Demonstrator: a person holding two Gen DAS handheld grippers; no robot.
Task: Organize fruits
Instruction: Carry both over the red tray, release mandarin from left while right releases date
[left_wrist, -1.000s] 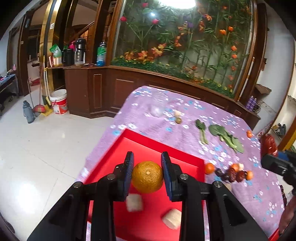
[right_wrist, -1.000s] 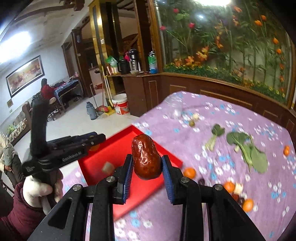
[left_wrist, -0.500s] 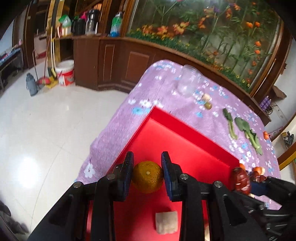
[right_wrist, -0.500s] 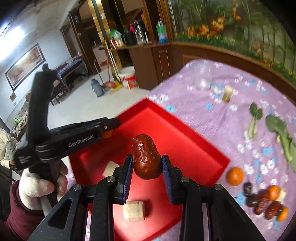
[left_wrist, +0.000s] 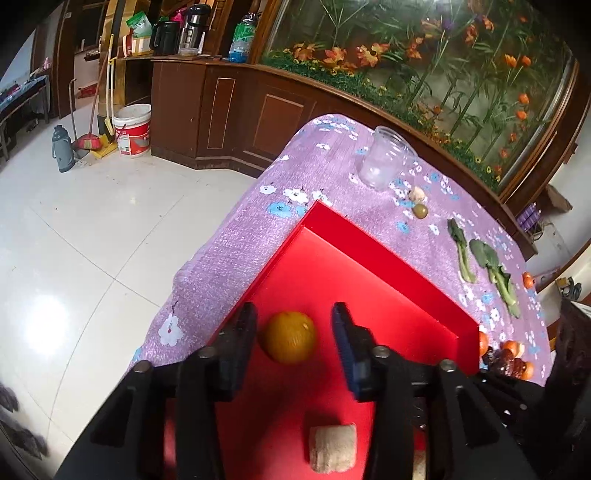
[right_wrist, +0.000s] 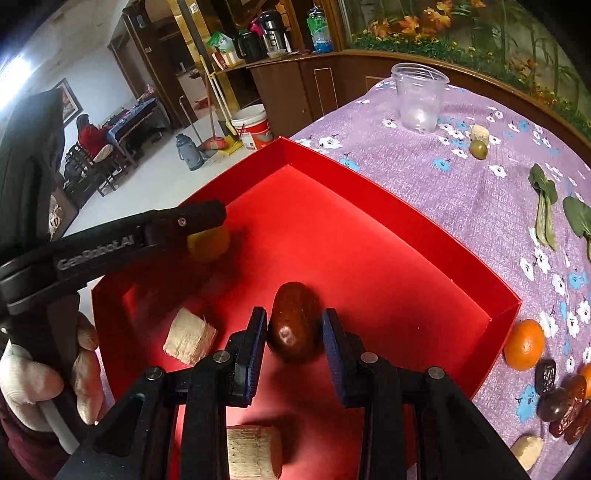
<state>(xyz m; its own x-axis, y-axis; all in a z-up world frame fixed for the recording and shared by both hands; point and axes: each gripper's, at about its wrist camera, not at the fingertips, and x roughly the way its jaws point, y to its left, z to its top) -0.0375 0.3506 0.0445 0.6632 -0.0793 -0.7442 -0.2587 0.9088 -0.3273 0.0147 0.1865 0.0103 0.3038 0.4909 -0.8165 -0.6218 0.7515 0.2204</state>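
While both grippers (left_wrist: 293, 341) (right_wrist: 293, 334) gape, the date's (right_wrist: 293, 323) long axis parallels the fingers.

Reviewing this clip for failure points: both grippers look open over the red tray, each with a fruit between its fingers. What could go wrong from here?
1. The orange sits loose between the left gripper fingers near the red tray corner; being round, it may roll as the fingers pull back.
2. The red date lies between the right gripper fingers with little clearance, so a crooked retreat could drag it.
3. Both grippers work close together in one tray and might collide.
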